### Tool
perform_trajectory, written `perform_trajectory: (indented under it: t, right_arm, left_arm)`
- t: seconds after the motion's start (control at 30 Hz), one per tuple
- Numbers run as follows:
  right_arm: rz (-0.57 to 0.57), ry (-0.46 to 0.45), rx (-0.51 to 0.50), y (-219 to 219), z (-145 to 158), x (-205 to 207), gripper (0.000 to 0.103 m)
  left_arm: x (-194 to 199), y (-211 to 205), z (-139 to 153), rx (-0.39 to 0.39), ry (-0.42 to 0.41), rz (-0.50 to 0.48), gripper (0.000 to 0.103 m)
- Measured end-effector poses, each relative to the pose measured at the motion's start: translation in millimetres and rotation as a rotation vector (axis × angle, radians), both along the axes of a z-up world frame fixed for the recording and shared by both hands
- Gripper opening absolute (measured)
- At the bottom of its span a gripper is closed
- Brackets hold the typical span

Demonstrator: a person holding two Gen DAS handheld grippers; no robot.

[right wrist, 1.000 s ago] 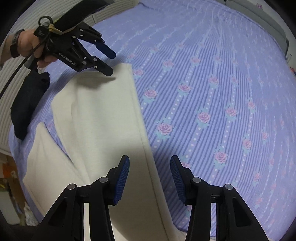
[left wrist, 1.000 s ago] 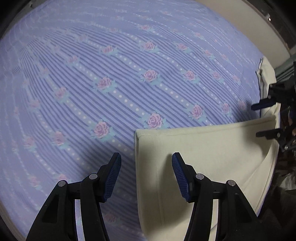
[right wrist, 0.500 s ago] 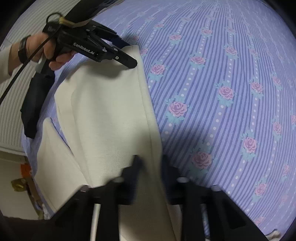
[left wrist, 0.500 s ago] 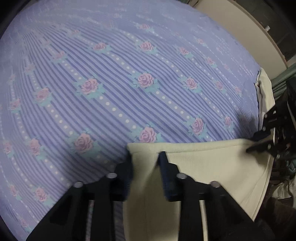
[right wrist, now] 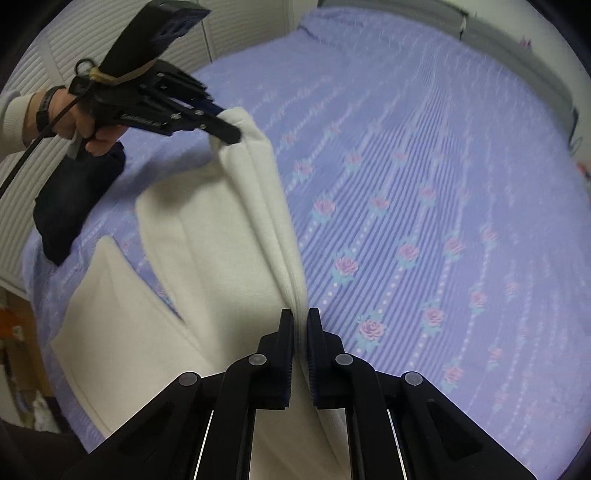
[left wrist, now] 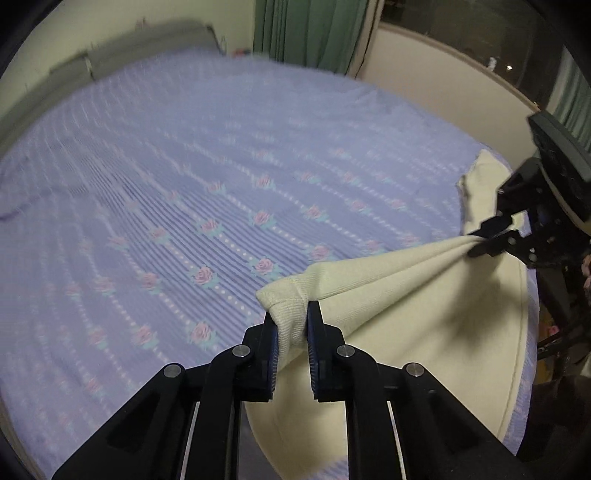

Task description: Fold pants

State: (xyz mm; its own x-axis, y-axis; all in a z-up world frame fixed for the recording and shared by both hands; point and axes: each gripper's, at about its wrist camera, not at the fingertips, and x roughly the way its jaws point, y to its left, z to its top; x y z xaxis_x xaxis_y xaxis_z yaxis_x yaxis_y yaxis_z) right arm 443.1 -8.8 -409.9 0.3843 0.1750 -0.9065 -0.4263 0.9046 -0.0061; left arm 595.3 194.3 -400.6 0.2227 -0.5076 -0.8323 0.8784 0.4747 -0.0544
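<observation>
I find the cream pants (left wrist: 406, 314) lying along the near edge of the bed (left wrist: 184, 166), which is covered in a lilac striped sheet with pink roses. My left gripper (left wrist: 291, 325) has its jaws pressed together on one corner of the pants; the knit hem bunches between the pads and stands lifted clear of the bed. My right gripper (right wrist: 300, 332) is likewise pinching the same long edge of the pants further along, with the cloth gathered into pleats between its jaws. The edge runs taut from one gripper to the other and is raised off the bed, while the rest of the pants sags back onto the sheet. In the right wrist view a dark garment (right wrist: 74, 199) lies on the bed just beyond the pants, below the person's left hand (right wrist: 85, 125). Green curtains (left wrist: 314, 29) hang behind the far side of the bed.
</observation>
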Motion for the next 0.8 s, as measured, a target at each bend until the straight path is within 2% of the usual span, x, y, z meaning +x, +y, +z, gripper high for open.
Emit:
perform_trajectory:
  t: [0.17, 0.3, 0.37, 0.47, 0.63, 0.8]
  right_arm:
    - [0.063, -0.110, -0.089, 35, 25, -52, 0.008]
    - [0.115, -0.170, -0.155, 67, 27, -102, 0.008]
    - [0.142, -0.183, -0.182, 80, 22, -122, 0.008]
    - [0.175, -0.180, -0.207, 97, 8, -150, 0.008]
    - [0.213, -0.143, -0.225, 115, -22, -180, 0.008]
    - [0.297, -0.115, -0.260, 128, -45, -213, 0.008]
  left_arm:
    - [-74, 41, 37, -0.042, -0.119, 0.000, 0.015]
    - [-142, 67, 42, -0.033, -0.183, -0.026, 0.015]
    - [-178, 78, 35, -0.006, -0.205, -0.059, 0.015]
    - [-217, 94, 17, 0.010, -0.184, -0.061, 0.015]
    - [-265, 109, -19, 0.038, -0.141, -0.048, 0.015]
    - [-291, 122, -43, 0.040, -0.089, 0.009, 0.015]
